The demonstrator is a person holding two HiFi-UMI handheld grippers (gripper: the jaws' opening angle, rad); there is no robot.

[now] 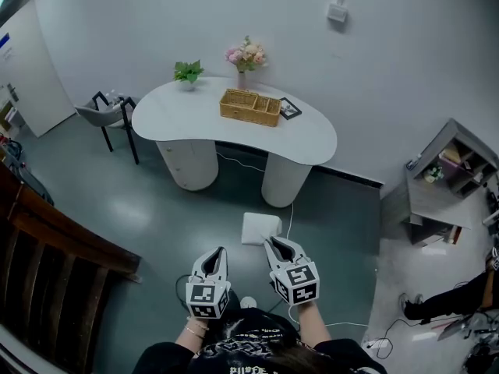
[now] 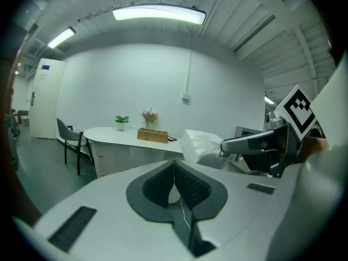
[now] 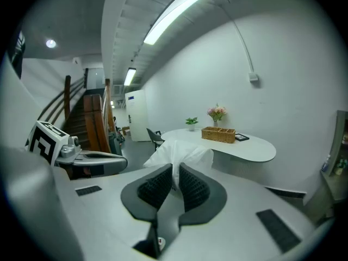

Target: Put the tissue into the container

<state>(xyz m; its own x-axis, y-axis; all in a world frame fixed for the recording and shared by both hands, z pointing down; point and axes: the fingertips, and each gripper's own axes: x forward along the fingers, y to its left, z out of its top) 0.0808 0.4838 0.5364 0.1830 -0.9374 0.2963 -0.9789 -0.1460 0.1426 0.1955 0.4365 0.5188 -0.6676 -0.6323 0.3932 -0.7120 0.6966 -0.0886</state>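
Head view shows a big white table (image 1: pixel 234 131) by the wall, far from the person. A brown basket container (image 1: pixel 249 107) sits on top of it. Down near the person, the right gripper (image 1: pixel 274 244) pinches the white tissue (image 1: pixel 260 228) tight between its jaws, up over the grey floor (image 1: pixel 117 209) and well apart from the container. The left gripper (image 1: pixel 216 254) is just beside it, with its jaws pressed together and nothing in them. Pink flowers (image 1: pixel 246 54) and a little green plant (image 1: pixel 188 72) stand on the table near the container.
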